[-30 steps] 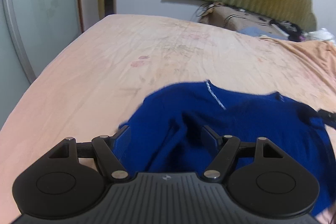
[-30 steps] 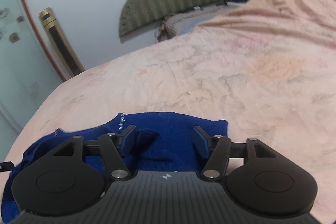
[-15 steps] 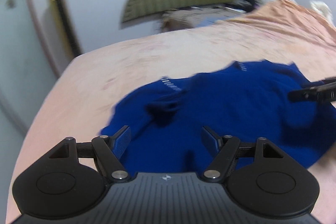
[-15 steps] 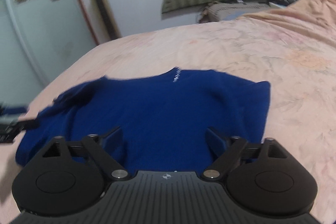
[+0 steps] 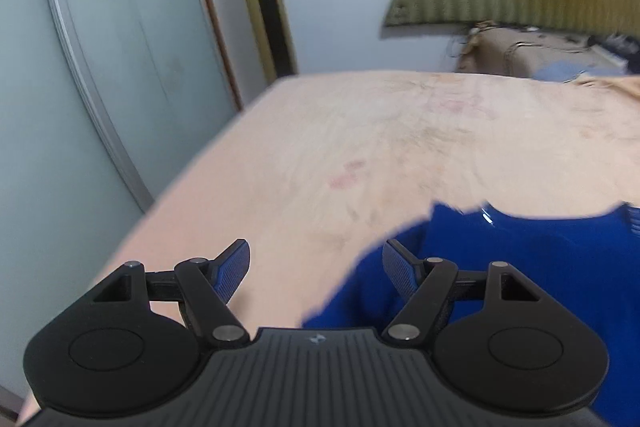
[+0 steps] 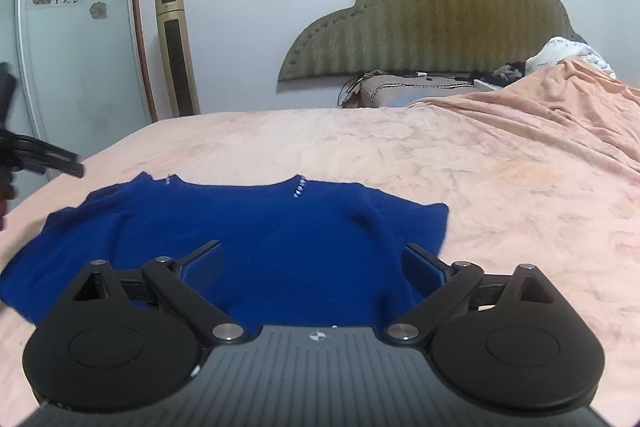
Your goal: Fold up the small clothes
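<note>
A dark blue small sweater [image 6: 260, 223] with tiny silver beads at the neckline lies spread flat on the peach bed sheet [image 6: 500, 195]. My right gripper [image 6: 312, 247] hovers at its near hem with its jaws opening wide, and no cloth is pinched between the pads. In the left wrist view only the sweater's left part [image 5: 540, 267] shows, at the lower right. My left gripper [image 5: 316, 253] is open over bare sheet beside that edge and holds nothing. The left gripper's fingers [image 6: 56, 157] reach in at the far left of the right wrist view.
The bed's left edge [image 5: 180, 195] drops off toward a frosted sliding door [image 5: 100, 67]. A gold tower fan [image 6: 176, 55] stands by the wall. An olive padded headboard [image 6: 432, 15], a pillow with cables and a rumpled peach blanket [image 6: 560, 99] are at the far right.
The right jaws have widened and the gripper has drawn back, so the whole sweater now shows lying flat. The left gripper has swung off the sweater to its left edge.
</note>
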`<move>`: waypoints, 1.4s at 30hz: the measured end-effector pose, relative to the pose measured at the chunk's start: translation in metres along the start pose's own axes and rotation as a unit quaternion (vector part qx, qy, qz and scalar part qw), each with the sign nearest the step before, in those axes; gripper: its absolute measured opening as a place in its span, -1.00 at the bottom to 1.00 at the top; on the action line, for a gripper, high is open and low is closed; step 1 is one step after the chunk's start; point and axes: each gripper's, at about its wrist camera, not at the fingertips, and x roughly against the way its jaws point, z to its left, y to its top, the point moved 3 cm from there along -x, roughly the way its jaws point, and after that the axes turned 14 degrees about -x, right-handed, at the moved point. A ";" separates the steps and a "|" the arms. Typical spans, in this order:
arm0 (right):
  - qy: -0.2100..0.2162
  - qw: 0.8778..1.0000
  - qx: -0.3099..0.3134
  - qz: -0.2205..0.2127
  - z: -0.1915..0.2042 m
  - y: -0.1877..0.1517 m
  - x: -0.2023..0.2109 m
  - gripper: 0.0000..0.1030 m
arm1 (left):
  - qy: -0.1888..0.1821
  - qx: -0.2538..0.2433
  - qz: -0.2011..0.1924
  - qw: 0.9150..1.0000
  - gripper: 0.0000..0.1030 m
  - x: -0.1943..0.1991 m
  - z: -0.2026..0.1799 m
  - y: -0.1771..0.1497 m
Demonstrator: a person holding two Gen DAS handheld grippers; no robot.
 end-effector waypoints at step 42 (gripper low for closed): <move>-0.021 0.998 0.020 0.057 0.005 -0.035 0.018 0.20 | -0.131 -0.017 -0.052 0.990 0.18 0.111 0.007 -0.095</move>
